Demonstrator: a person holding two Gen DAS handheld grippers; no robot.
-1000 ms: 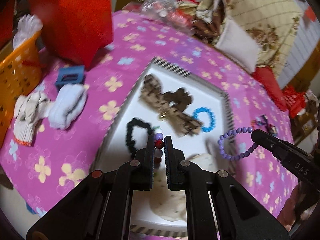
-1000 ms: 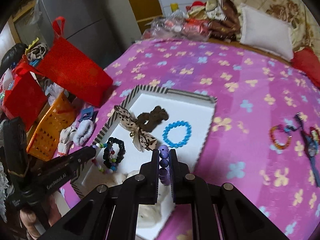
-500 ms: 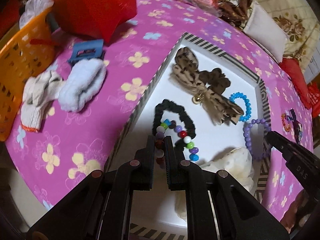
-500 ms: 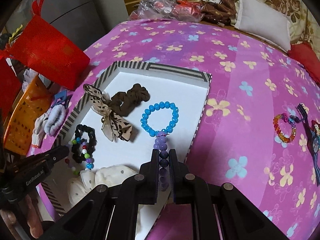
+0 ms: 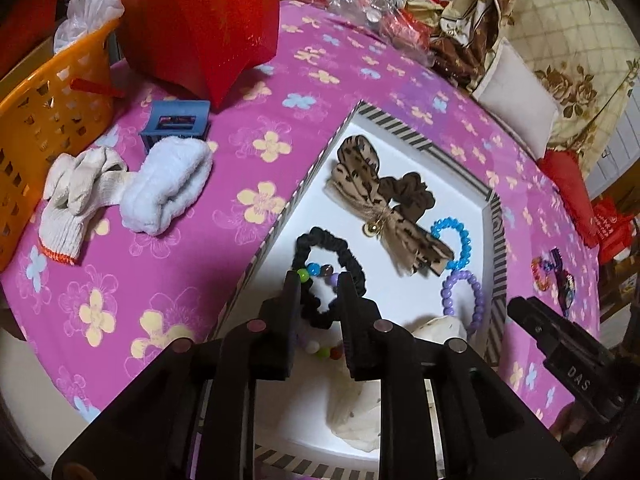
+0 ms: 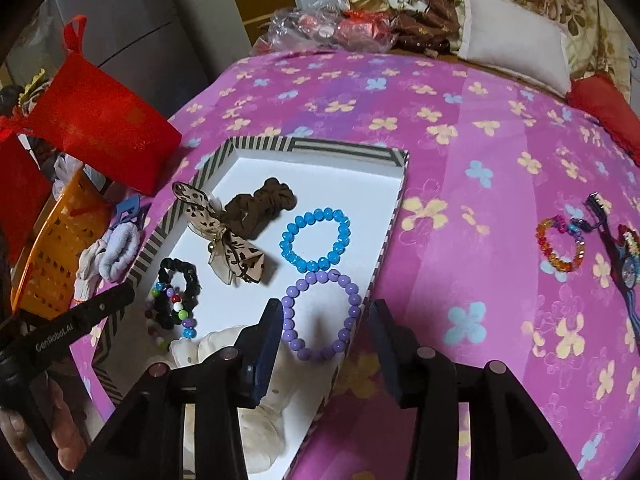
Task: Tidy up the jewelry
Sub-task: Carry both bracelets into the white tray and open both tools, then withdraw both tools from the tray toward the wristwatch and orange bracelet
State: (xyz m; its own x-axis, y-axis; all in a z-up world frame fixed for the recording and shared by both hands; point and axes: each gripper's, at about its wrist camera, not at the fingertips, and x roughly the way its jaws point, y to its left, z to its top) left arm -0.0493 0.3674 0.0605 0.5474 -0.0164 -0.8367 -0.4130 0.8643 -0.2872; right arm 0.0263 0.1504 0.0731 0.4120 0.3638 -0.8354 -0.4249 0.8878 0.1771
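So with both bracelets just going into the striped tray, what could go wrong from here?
1. The purple bracelet lies against the tray's right rim between the opening right gripper; pulling back carelessly could flick it out.
2. The multicolour bead bracelet overlaps the black scrunchie, so it may tangle or snag the opening left gripper.
3. The rainbow bracelet is not yet in the tray.

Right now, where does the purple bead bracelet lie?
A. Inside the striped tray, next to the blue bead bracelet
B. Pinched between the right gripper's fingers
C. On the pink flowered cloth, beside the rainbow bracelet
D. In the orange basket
A: the purple bead bracelet lies flat on the white floor of the striped tray, just below the blue bead bracelet, while the right gripper jaws are opening clear of it.
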